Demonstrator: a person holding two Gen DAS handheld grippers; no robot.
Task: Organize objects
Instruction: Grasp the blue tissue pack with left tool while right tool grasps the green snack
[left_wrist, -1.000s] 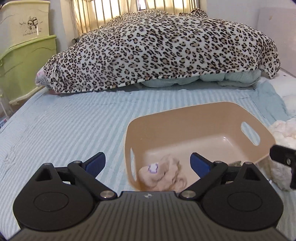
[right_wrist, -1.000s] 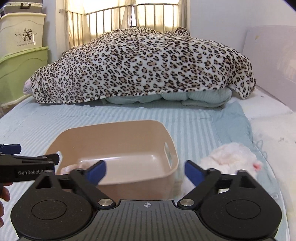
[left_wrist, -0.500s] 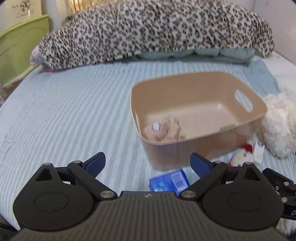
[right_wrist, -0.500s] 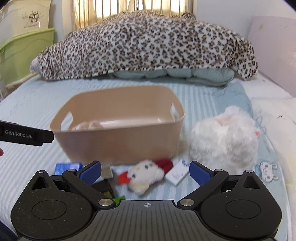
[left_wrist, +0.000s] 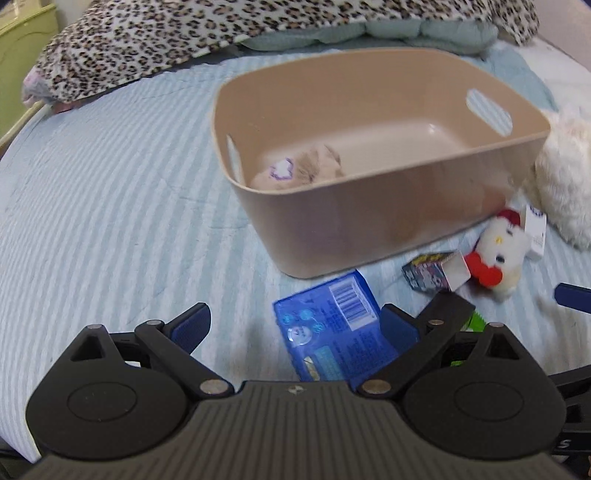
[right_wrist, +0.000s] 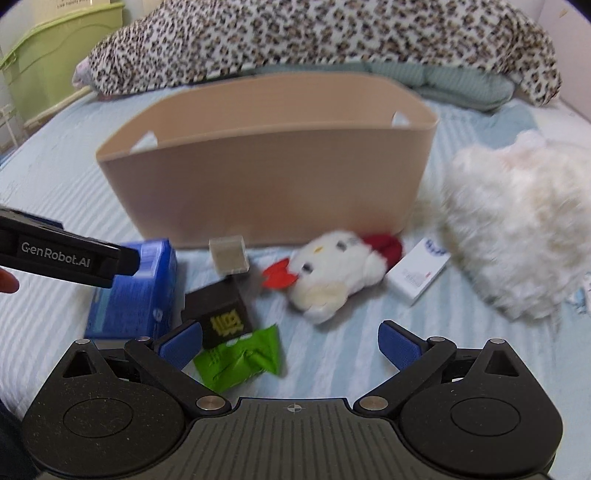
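Observation:
A tan plastic bin (left_wrist: 388, 206) (right_wrist: 266, 184) stands on the bed with a beige plush (left_wrist: 295, 171) inside. In front of it lie a blue box (left_wrist: 332, 328) (right_wrist: 136, 291), a small dark box (left_wrist: 432, 273) (right_wrist: 221, 310), a green packet (right_wrist: 240, 358), a white kitten plush with a red bow (left_wrist: 498, 247) (right_wrist: 332, 273) and a small white box (right_wrist: 417, 273). My left gripper (left_wrist: 295, 328) is open, low over the blue box. My right gripper (right_wrist: 291, 347) is open, just short of the green packet and the kitten plush.
A large fluffy white plush (right_wrist: 517, 229) lies right of the bin. A leopard-print blanket (right_wrist: 314, 40) is heaped across the back of the bed. Green storage boxes (right_wrist: 55, 62) stand at the far left. The striped sheet (left_wrist: 110, 203) stretches left of the bin.
Both grippers have dropped and moved forward toward the items in front of the bin. The blue box now lies between my left fingers. Both stay open.

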